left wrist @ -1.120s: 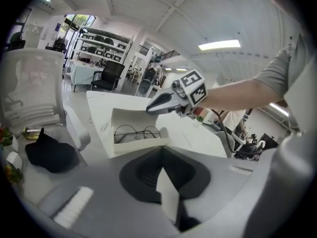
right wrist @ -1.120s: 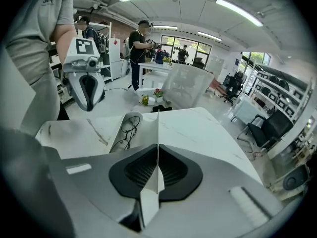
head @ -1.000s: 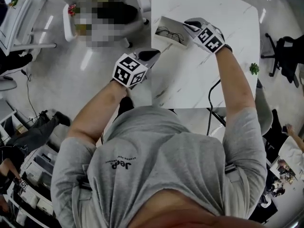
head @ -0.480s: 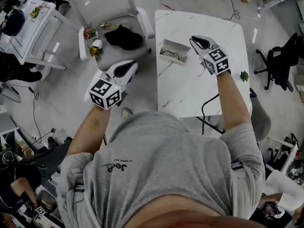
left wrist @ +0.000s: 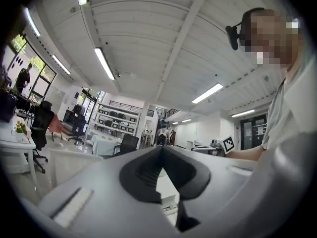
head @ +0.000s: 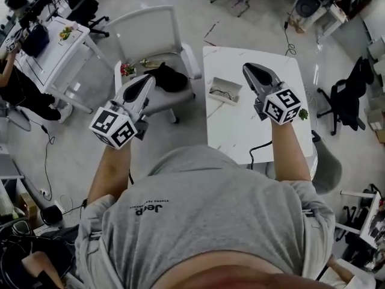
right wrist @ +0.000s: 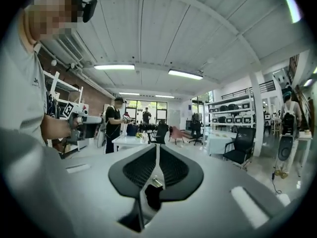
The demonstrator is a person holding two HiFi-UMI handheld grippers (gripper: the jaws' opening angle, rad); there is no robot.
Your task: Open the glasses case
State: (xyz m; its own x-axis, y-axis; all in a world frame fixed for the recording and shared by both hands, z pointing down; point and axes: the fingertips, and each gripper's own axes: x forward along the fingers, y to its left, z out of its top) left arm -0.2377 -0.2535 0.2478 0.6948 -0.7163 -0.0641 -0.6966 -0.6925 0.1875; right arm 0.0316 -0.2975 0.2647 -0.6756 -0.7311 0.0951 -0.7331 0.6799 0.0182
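Observation:
The glasses case (head: 225, 91) lies open on the white marble table (head: 264, 116), with dark-rimmed glasses inside it. Both grippers are held high above the table, pointing level, and neither touches the case. My left gripper (head: 147, 79) hovers to the left of the table, over the chair; its jaws are shut with nothing between them (left wrist: 162, 150). My right gripper (head: 252, 69) hangs above the table to the right of the case, also shut and empty (right wrist: 157, 148). Both gripper views look out across the room, so the case is not in them.
A white chair (head: 150, 32) stands left of the table, with a black item (head: 169, 77) and flowers (head: 126, 70) on its seat. A small green plant (head: 303, 114) sits at the table's right edge. A white desk (head: 51, 50) is far left, a black office chair (head: 351, 92) at right.
Both grippers have risen from the table level. The left one has swung out to the left past the table edge. The right one has lifted away from beside the open case.

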